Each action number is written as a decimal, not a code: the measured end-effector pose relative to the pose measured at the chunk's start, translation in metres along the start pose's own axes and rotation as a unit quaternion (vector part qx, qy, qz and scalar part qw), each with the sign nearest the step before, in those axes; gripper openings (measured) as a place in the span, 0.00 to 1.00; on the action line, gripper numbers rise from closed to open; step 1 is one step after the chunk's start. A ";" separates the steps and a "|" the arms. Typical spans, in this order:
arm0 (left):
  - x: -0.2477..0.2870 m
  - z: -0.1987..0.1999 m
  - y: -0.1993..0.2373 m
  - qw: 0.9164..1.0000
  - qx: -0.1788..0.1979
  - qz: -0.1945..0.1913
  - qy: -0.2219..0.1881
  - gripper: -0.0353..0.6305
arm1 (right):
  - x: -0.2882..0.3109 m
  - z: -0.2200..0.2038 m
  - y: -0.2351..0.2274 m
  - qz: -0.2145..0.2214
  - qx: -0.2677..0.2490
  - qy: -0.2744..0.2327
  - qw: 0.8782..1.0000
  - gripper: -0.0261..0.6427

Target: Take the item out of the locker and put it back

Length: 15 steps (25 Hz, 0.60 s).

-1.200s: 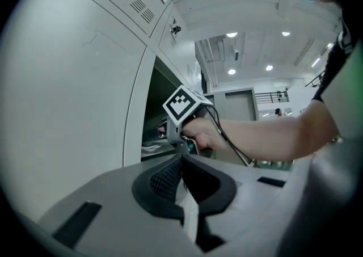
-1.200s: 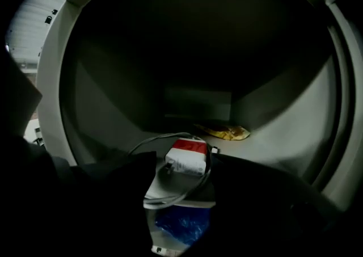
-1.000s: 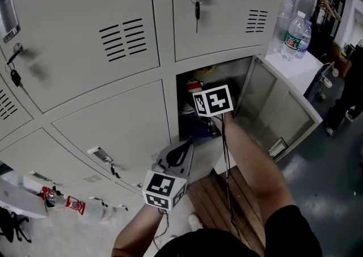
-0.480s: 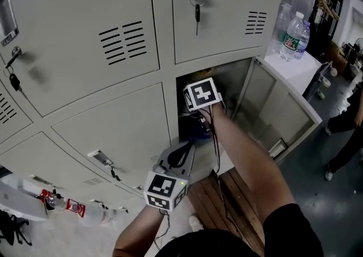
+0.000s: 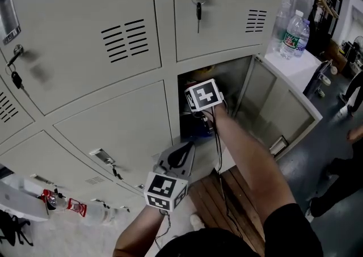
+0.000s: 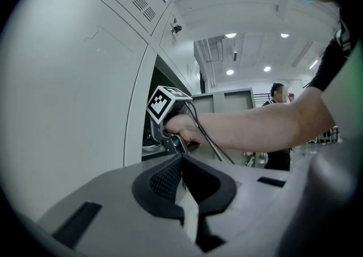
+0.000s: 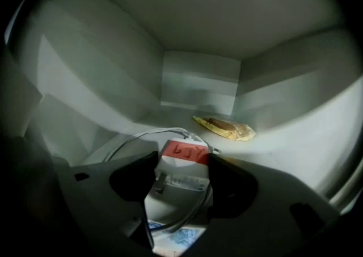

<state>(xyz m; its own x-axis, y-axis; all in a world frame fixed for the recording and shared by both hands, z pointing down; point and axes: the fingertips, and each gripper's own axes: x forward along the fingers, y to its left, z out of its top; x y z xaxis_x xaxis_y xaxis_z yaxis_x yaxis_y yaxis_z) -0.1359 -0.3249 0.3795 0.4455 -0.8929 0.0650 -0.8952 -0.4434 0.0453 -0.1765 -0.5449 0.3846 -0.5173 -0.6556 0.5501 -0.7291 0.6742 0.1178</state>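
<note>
Hands at the open locker, one reaching in.

Right gripper [image 7: 182, 159] is inside the locker [image 5: 227, 74]. Its fingers have just been closing, and now they pinch the white box [image 7: 180, 181] with the red sticker, one finger on each side of it. The box is low down inside the locker, right between the fingers. A white wire [image 7: 133, 139] loops out to the left of the fingers. A yellow wrapper [image 7: 224, 128] lies past the fingertips, near the back wall. Left gripper [image 6: 181, 162] is held outside, next to the shut doors, and its fingers are squeezed together with nothing between them.
</note>
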 end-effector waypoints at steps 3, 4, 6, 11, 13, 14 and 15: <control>-0.006 -0.001 0.001 1.000 -0.001 0.004 0.002 0.06 | -0.003 -0.001 0.000 -0.006 -0.009 -0.008 1.000 0.46; -0.008 -0.001 0.001 1.000 -0.001 0.005 0.002 0.06 | -0.004 -0.001 -0.001 -0.010 -0.012 -0.014 1.000 0.45; -0.013 -0.002 0.002 1.000 -0.001 0.008 0.003 0.06 | -0.007 -0.001 -0.002 -0.016 -0.012 -0.029 0.999 0.45; -0.025 -0.004 0.004 1.000 -0.002 0.014 0.004 0.06 | -0.019 -0.006 -0.006 -0.031 -0.022 -0.077 0.996 0.45; -0.028 -0.005 0.003 1.000 -0.003 0.014 0.005 0.06 | -0.025 -0.009 -0.006 -0.035 -0.026 -0.095 0.995 0.45; -0.029 -0.006 0.002 1.000 -0.003 0.013 0.005 0.06 | -0.029 -0.011 -0.007 -0.038 -0.027 -0.101 0.994 0.45; -0.031 -0.006 0.000 1.000 -0.002 0.012 0.006 0.06 | -0.033 -0.014 -0.008 -0.043 -0.029 -0.106 0.993 0.45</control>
<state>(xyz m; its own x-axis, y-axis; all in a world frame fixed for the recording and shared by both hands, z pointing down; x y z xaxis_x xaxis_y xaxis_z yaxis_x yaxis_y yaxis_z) -0.1497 -0.2970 0.3840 0.4248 -0.9019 0.0778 -0.9052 -0.4222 0.0482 -0.1477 -0.5240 0.3773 -0.5416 -0.7638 0.3511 -0.7508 0.6274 0.2066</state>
